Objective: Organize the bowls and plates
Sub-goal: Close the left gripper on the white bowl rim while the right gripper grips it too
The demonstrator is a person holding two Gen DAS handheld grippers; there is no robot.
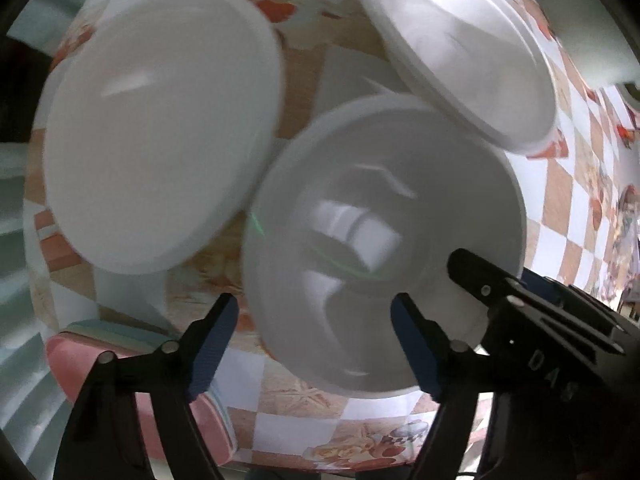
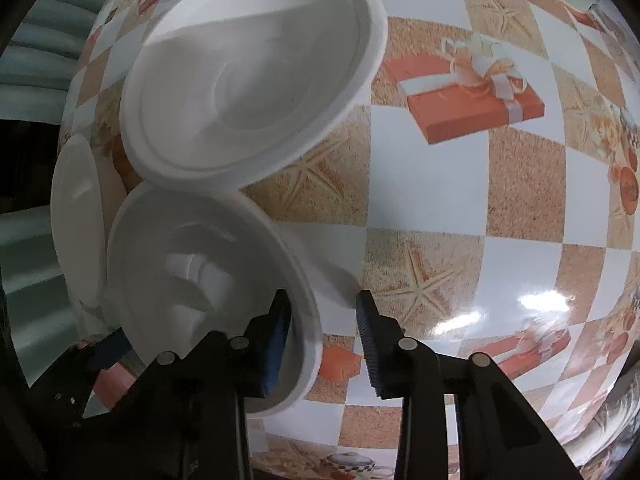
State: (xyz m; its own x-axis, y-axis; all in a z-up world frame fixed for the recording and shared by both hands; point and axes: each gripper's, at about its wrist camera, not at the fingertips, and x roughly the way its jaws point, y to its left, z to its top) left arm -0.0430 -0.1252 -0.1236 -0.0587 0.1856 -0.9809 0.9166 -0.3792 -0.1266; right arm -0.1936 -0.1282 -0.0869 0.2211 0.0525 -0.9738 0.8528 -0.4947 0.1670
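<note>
A white bowl (image 1: 372, 208) sits on the checked tablecloth just ahead of my left gripper (image 1: 316, 344), which is open with its jaws straddling the bowl's near rim. A white plate (image 1: 160, 132) lies to its left and a second white bowl (image 1: 460, 48) behind it to the right. In the right wrist view, my right gripper (image 2: 324, 340) is open with one finger inside the near bowl (image 2: 200, 280) and the other outside its rim. The far bowl (image 2: 256, 80) and the plate (image 2: 76, 216) show there too.
The patterned tablecloth (image 2: 460, 200) stretches to the right in the right wrist view. A pink object (image 1: 100, 364) lies at the table's near left corner. Pale green cushions (image 2: 48, 40) lie beyond the left edge.
</note>
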